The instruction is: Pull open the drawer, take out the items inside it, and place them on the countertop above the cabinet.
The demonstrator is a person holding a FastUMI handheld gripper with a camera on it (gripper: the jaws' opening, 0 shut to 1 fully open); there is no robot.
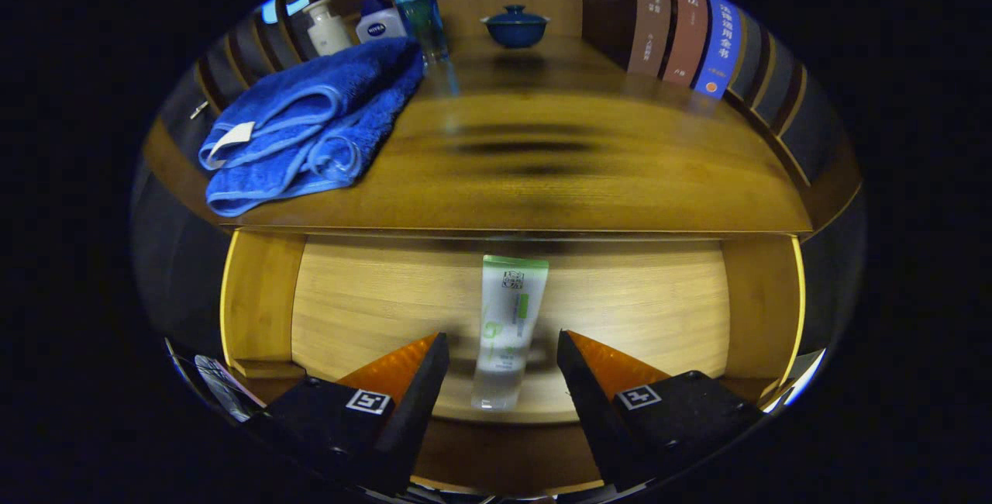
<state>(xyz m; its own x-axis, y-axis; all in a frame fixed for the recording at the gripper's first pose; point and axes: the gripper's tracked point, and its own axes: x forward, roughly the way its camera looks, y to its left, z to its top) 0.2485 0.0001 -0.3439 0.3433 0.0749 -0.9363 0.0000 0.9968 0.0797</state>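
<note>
At the bottom centre the gripper (pixel 502 349) holds its 2 fingers apart astride the tube (pixel 508 329) lying in the open drawer (pixel 635 302); best lower squarely, pinch mid-body, then lift to the countertop (pixel 542 178) mid-frame, right of the blue towel (pixel 310 124).

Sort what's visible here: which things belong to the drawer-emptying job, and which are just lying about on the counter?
Job:
- open drawer
- tube lying in it, between the fingers of the open gripper, not gripped
- countertop, the drop-off spot

Lying about:
- blue towel
- three bottles behind it
- lidded blue bowl
- books
</note>
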